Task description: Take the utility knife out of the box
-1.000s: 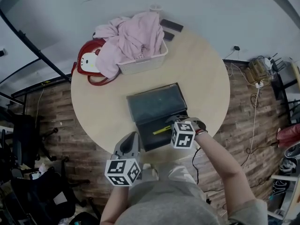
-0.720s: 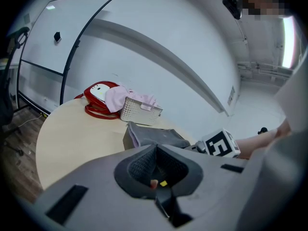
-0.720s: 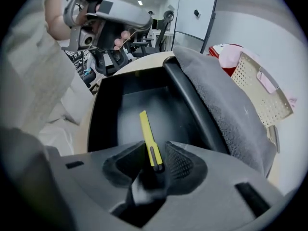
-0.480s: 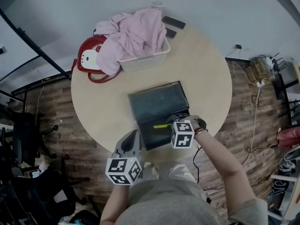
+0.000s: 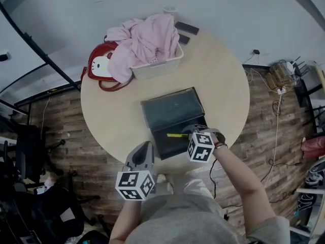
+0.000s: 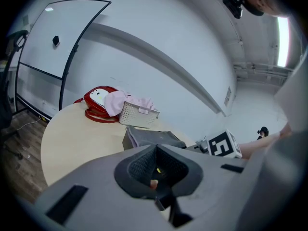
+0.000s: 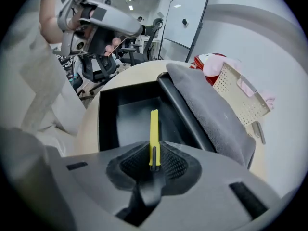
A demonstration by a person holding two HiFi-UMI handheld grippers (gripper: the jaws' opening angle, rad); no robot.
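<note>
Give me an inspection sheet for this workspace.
Surface: round light wooden table.
Job's things: black box open, yellow utility knife inside it.
Clutter: basket of pink clothes, red bag, dark flat items at the far edge.
Grippers: right gripper shut on the utility knife; left gripper shut, empty, at the table's near edge.
Cables: cable and power strip on the floor, right.
Surroundings: wood floor, office chairs left.

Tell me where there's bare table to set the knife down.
Bare table right of the box, out to the rim; another patch left of it, below the red bag. Crowded at the far edge: bag, basket of clothes, two dark gadgets.
</note>
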